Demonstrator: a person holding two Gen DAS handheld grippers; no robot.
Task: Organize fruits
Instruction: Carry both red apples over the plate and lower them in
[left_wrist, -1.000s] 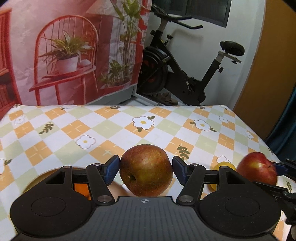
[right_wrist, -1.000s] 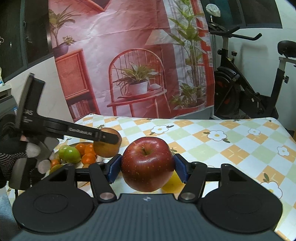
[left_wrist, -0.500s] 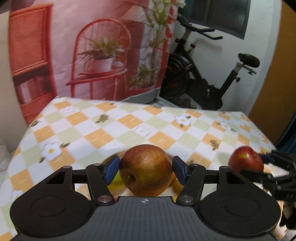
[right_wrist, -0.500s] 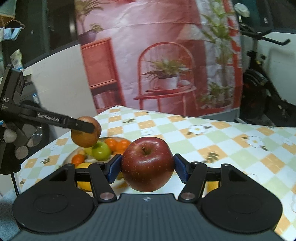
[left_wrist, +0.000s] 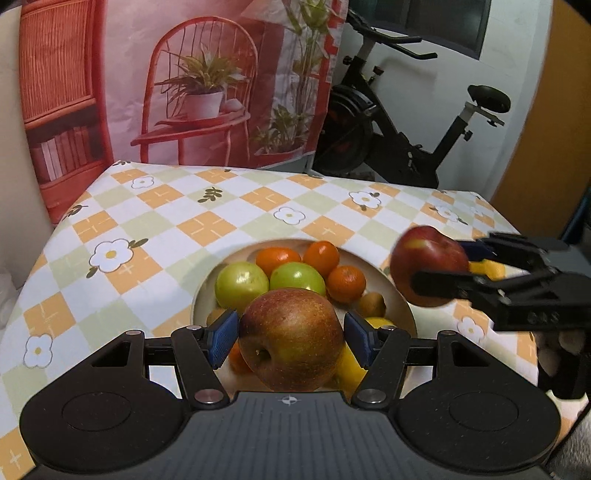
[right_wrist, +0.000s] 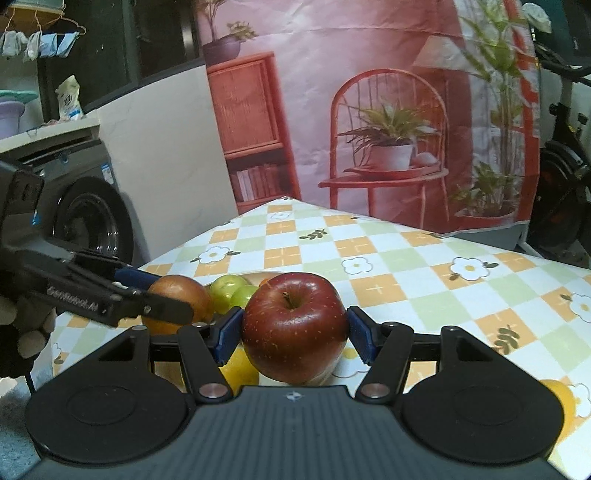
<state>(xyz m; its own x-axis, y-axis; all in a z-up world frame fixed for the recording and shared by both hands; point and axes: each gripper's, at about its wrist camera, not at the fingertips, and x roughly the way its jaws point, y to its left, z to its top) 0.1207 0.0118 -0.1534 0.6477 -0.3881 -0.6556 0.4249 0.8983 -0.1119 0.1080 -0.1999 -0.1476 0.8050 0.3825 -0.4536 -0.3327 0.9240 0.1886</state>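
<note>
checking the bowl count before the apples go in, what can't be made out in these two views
- Left wrist view: the near part of the bowl and its fruit are hidden behind the russet apple in the left gripper.
- Right wrist view: most of the bowl is hidden behind the red apple in the right gripper; only two green fruits peek out.
- Yellow fruit: mostly covered, kind unclear.

Between the left gripper's (left_wrist: 291, 338) blue pads (left_wrist: 221, 338) a russet, yellow-blushed apple (left_wrist: 291, 339) is showing. Beyond it, green apples (left_wrist: 242, 284) and orange tangerines (left_wrist: 321, 258) are glowing in the cream bowl (left_wrist: 400, 299), on the tablecloth (left_wrist: 207, 229) checked orange, green and white with daisies.
</note>
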